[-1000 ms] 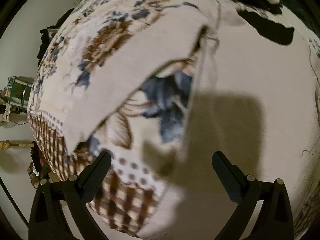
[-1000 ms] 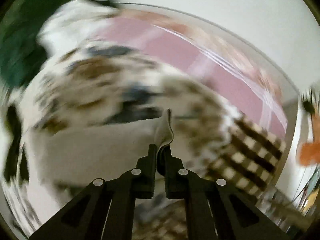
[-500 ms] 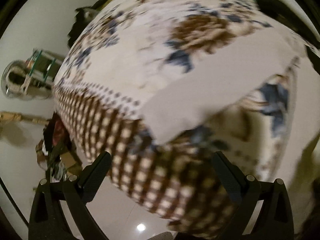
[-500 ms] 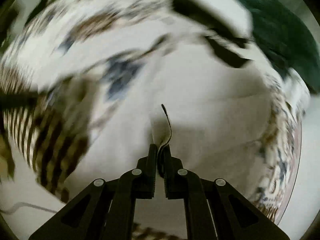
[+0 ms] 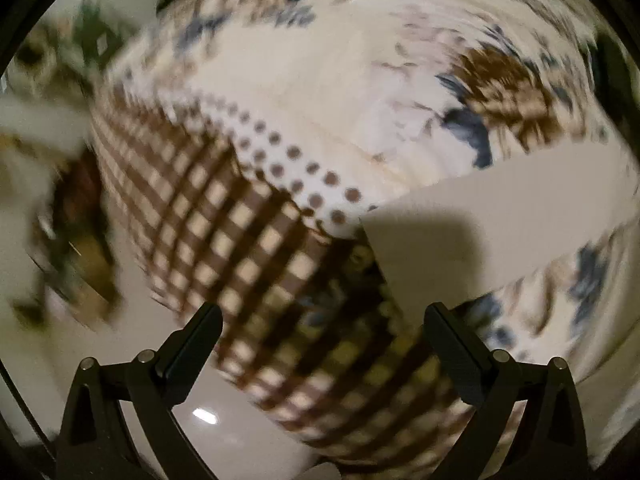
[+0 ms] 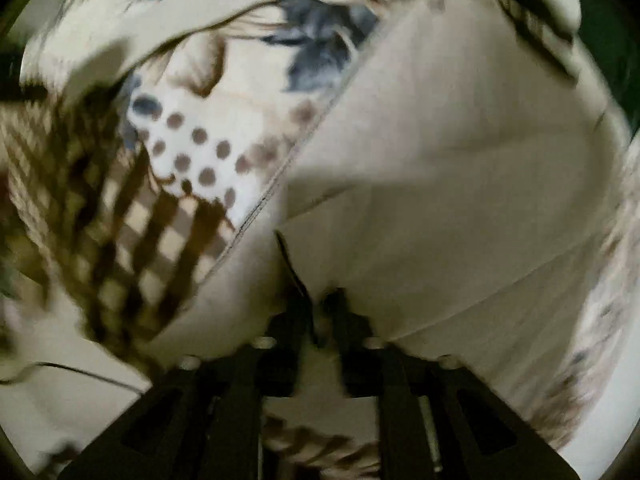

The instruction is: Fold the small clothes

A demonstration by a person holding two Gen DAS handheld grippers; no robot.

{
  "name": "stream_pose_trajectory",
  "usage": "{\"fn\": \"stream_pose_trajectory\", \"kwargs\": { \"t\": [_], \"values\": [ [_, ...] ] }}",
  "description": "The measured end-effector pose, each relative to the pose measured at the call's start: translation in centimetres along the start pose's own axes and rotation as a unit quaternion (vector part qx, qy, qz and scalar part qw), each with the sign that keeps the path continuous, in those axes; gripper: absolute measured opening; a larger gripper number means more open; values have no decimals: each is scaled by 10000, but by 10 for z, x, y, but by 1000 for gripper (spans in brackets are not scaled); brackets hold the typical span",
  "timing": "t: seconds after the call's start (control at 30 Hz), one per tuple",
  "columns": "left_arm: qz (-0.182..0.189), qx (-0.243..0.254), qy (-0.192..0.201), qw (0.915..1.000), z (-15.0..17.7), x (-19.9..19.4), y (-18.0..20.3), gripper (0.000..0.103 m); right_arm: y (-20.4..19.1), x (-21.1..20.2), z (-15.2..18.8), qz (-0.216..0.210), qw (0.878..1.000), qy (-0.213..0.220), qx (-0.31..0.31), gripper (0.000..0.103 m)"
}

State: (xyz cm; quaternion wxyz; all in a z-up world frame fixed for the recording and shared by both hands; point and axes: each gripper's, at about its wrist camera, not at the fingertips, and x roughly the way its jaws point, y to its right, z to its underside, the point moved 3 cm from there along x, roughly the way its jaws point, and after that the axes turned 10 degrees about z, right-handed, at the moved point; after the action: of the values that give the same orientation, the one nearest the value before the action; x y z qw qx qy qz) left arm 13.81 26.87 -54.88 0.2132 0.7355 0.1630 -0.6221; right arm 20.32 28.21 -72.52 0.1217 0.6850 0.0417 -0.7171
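Note:
A plain beige garment (image 6: 460, 184) lies on a bedspread (image 5: 328, 92) printed with blue and brown flowers, dots and brown checks. My right gripper (image 6: 320, 308) is shut on an edge of the garment, low against the cloth. In the left wrist view a corner of the same garment (image 5: 492, 220) lies at the right, just beyond my right-hand finger. My left gripper (image 5: 322, 332) is open and empty above the checked border of the bedspread (image 5: 248, 248).
The bed's edge drops to a pale glossy floor (image 5: 120, 360) at lower left. Blurred clutter (image 5: 68, 220) sits on the floor at far left. A dark green cloth (image 6: 608, 20) lies at the upper right of the right wrist view.
My left gripper has swung toward the bed's checked edge, still open. My right gripper has stayed shut on the garment and dropped lower, with more beige cloth spread in front of it.

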Motion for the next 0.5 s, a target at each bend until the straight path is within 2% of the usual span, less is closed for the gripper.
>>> {"fn": "stream_pose_trajectory", "kwargs": {
  "t": [0.07, 0.1, 0.2, 0.27, 0.37, 0.43, 0.5],
  "values": [
    [585, -549, -138, 9967, -6, 9, -12, 103, 26, -3, 3, -571, 9968, -32, 563, 51],
    [831, -754, -182, 9935, -10, 14, -16, 103, 39, -4, 4, -716, 9942, -20, 797, 51],
    [1323, -1130, -290, 9843, -20, 30, -20, 103, 78, -3, 14, -867, 9860, -47, 1425, 51],
    [1519, -1219, -377, 9801, -27, 45, -16, 100, 104, -1, 19, -801, 9807, -98, 1779, 51],
    [1492, -1108, -536, 9811, -31, 66, -2, 80, 130, 2, 26, -677, 9712, -278, 2269, 51],
    [1275, -890, -500, 9866, -34, 70, 6, 66, 149, 9, 33, -622, 9618, -456, 2627, 51],
    [1079, -706, -360, 9910, -36, 67, 10, 22, 165, 13, 42, -483, 9546, -581, 2881, 51]
  ]
}}
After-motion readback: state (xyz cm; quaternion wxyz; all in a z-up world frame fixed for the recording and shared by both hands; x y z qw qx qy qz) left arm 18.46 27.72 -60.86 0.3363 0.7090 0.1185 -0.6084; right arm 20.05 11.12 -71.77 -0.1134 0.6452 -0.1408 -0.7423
